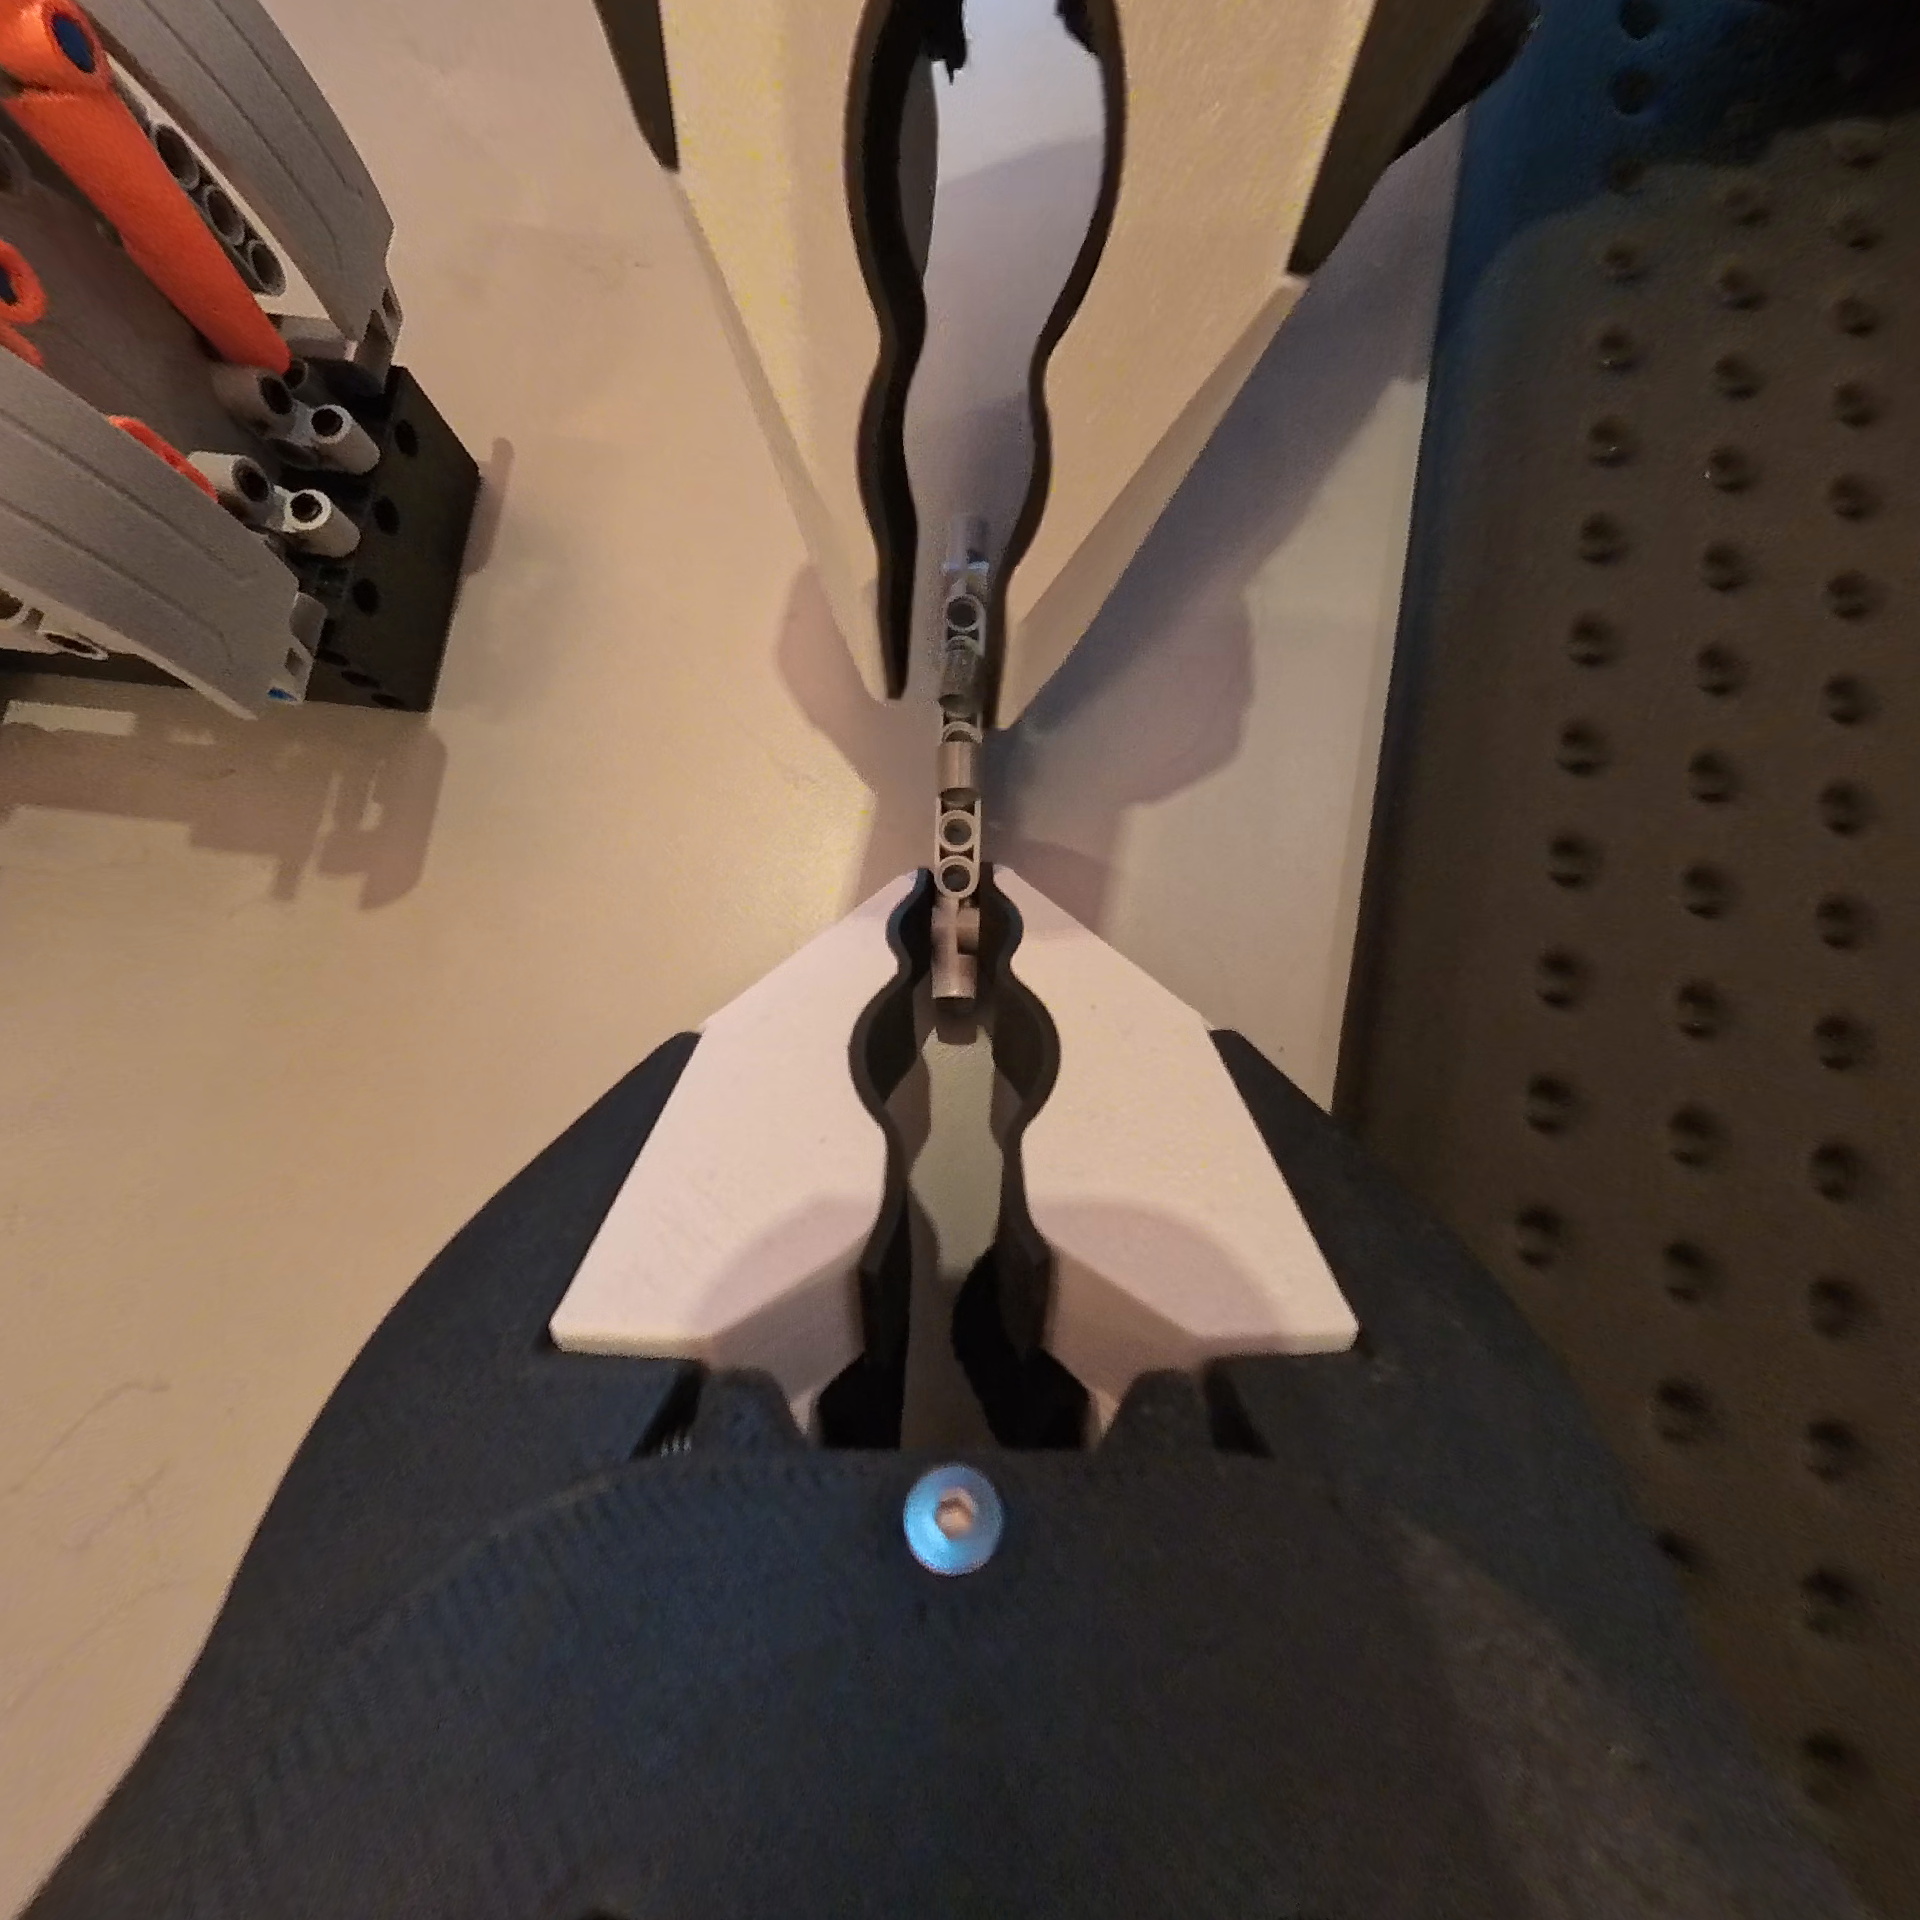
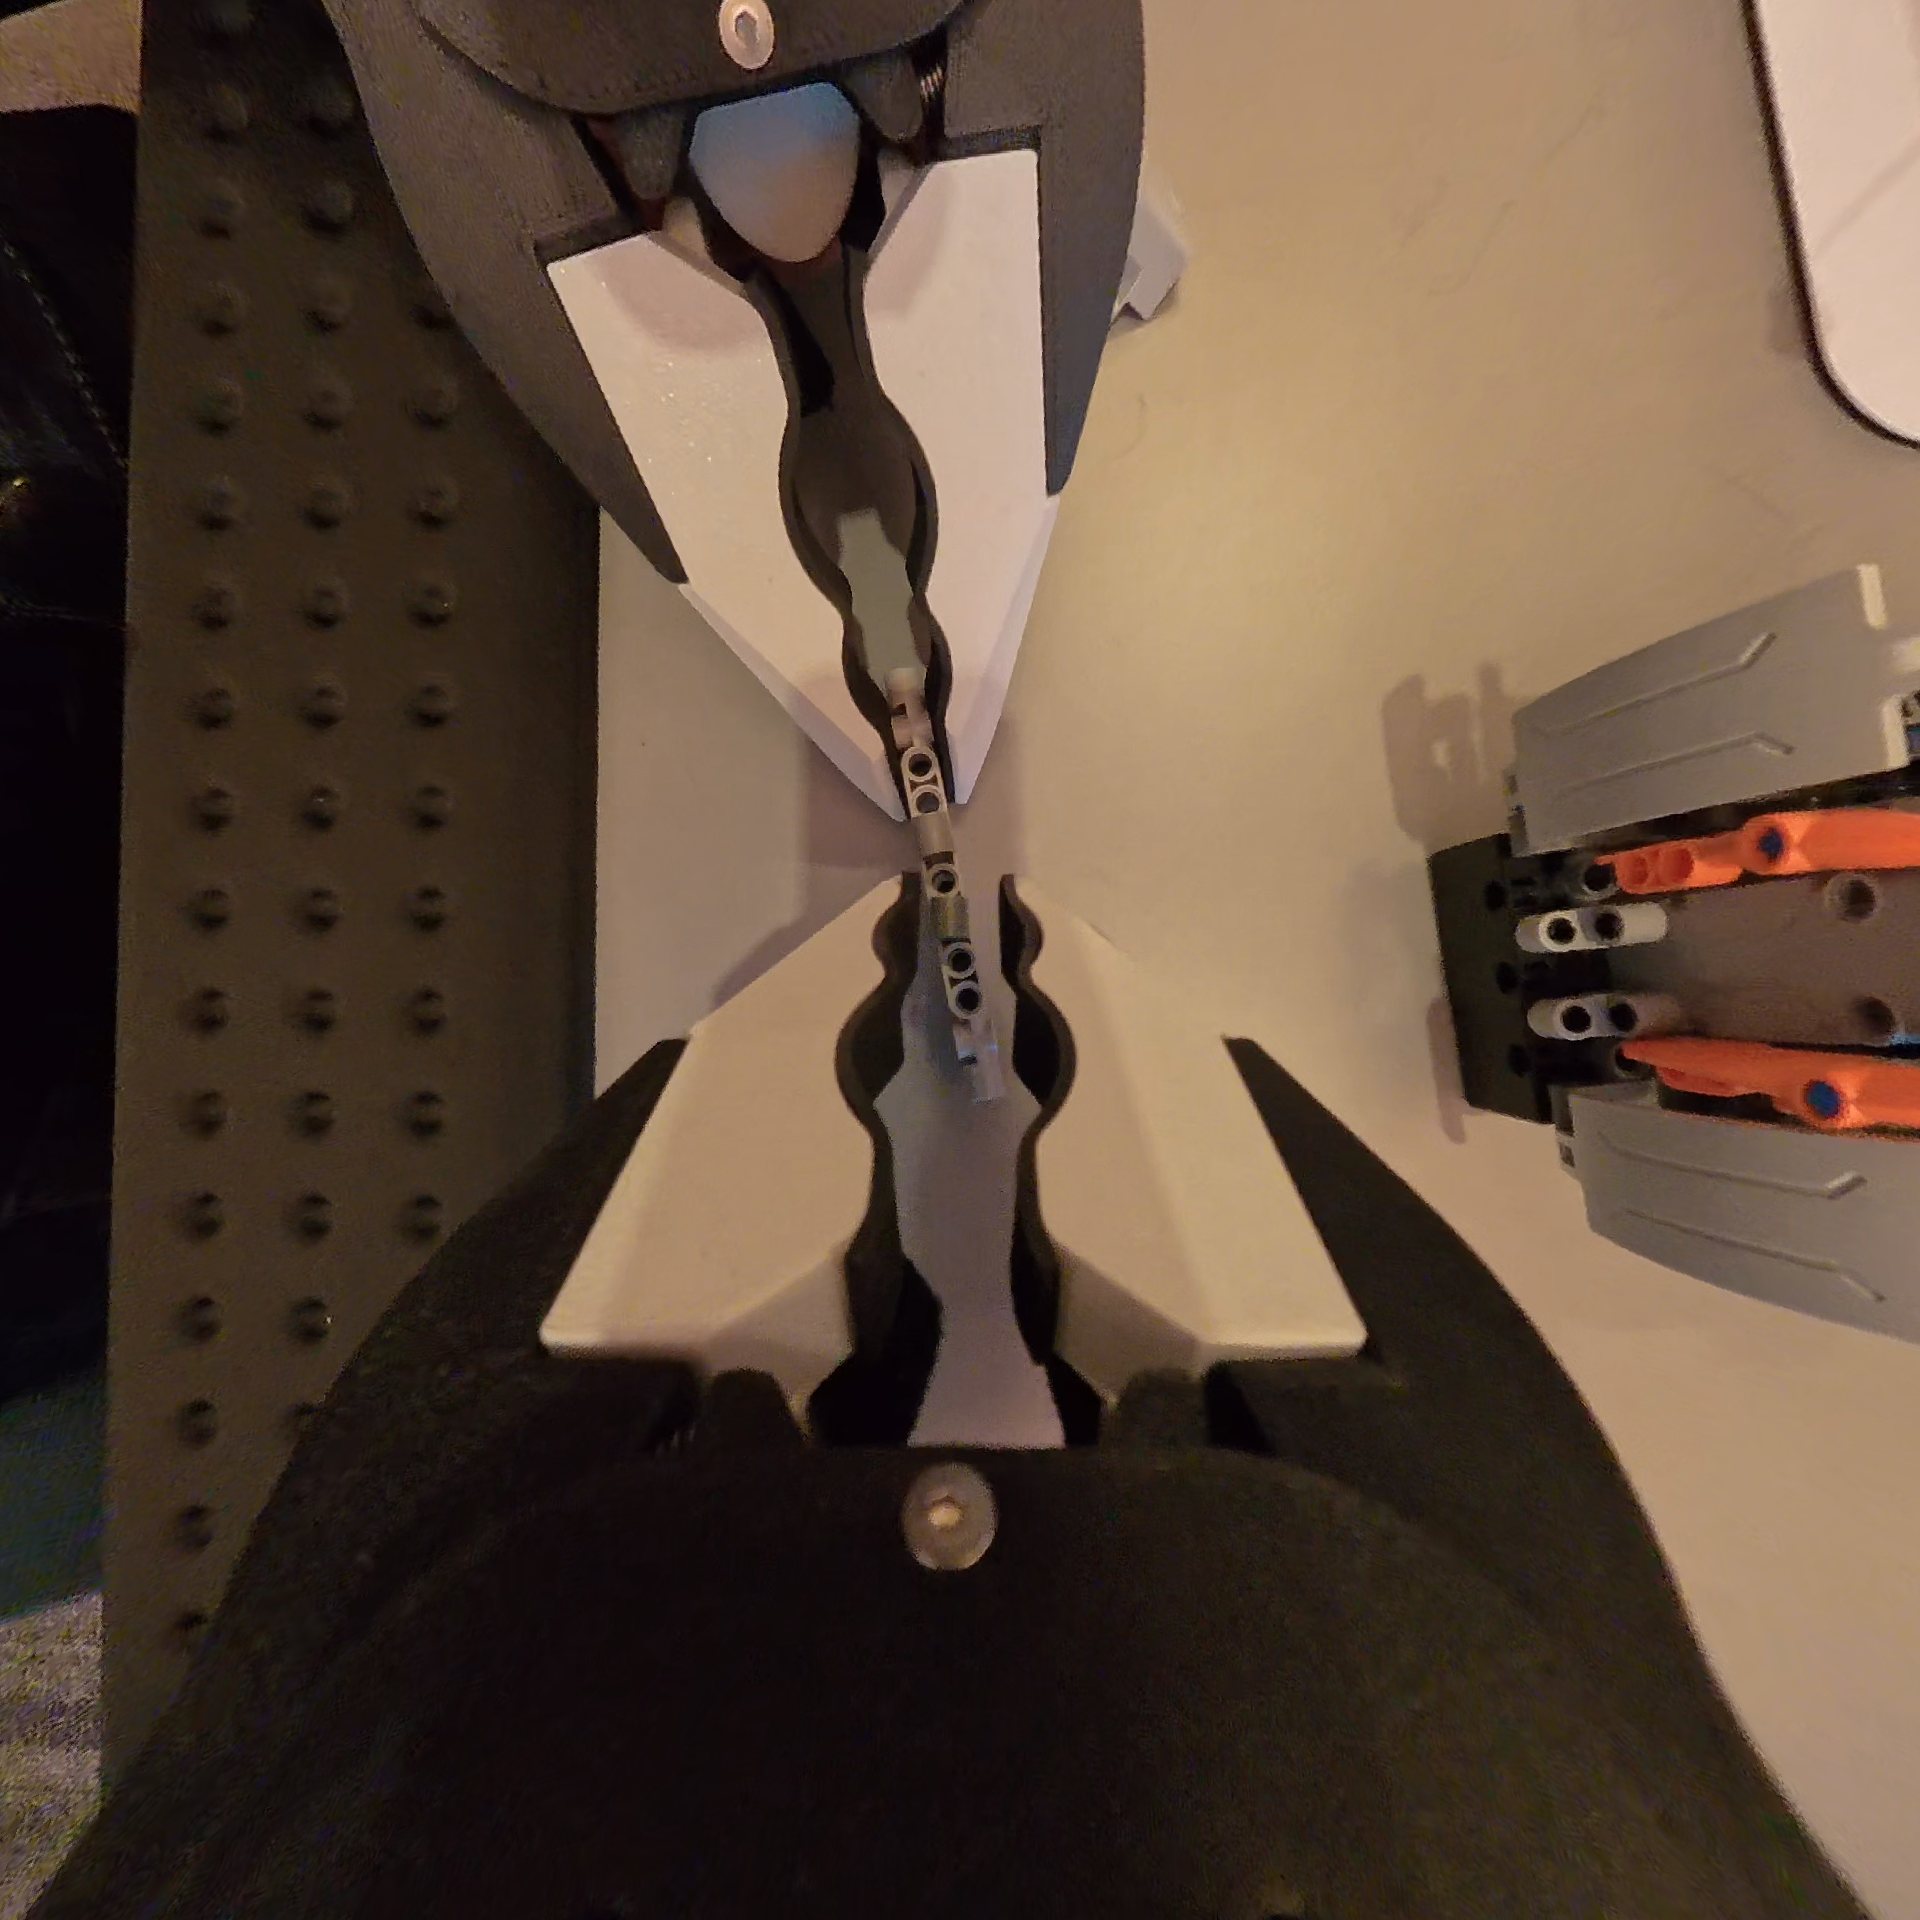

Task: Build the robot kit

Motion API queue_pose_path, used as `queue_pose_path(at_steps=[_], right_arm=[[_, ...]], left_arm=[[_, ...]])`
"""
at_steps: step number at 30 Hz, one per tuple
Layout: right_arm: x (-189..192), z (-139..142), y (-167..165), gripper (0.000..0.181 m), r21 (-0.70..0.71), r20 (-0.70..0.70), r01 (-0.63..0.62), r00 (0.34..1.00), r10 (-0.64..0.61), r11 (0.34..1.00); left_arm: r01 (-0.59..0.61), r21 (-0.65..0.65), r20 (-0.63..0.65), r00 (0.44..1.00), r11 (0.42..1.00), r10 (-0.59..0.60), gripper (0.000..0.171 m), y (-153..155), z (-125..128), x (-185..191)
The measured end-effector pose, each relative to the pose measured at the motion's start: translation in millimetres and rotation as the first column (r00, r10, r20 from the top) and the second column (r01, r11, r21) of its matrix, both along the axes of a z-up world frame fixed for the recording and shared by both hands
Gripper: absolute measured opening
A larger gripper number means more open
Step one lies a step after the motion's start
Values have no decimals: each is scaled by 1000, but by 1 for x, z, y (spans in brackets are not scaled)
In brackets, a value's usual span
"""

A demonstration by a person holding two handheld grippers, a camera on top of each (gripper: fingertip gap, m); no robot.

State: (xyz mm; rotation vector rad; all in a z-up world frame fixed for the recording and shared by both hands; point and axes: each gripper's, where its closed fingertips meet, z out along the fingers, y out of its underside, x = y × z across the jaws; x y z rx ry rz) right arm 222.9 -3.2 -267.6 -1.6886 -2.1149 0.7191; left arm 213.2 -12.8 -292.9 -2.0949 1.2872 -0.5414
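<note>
The left gripper (image 1: 951, 894) and the right gripper (image 2: 951, 904) meet tip to tip over a pale, smooth bench (image 1: 260, 1039), which shows soft shadows and a few faint scuffs. Between them runs a thin grey chain of small holed connector pieces (image 1: 958, 769). The left gripper's fingers (image 1: 800, 1143) clamp its near end, and in the right wrist view the same end sits pinched at 12 o'clock. The right gripper's own fingers (image 2: 727, 1174) stand slightly apart around the other end; whether they press it, I cannot tell. A dark studded mat (image 1: 1683, 935) borders the bench at 3 o'clock in the left wrist view. A grey, orange and black brick-built model (image 2: 1704, 997) rests on the bench at 3 o'clock in the right wrist view, well apart from the grippers. A white object's rounded corner (image 2: 1829, 208) lies at 1 o'clock.
</note>
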Motion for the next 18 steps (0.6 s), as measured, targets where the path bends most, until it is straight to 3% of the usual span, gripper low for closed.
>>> queue_pose_path(at_steps=[8,18], right_arm=[[10,4,11,24,-1,-26,67,997,-67,998],[10,-16,16,10,46,9,62,998,-62,997]], left_arm=[[-19,-8,22,1000,1000,20,5,3,3,-4],[-20,-31,12,1000,999,20,7,2,-1,-7]])
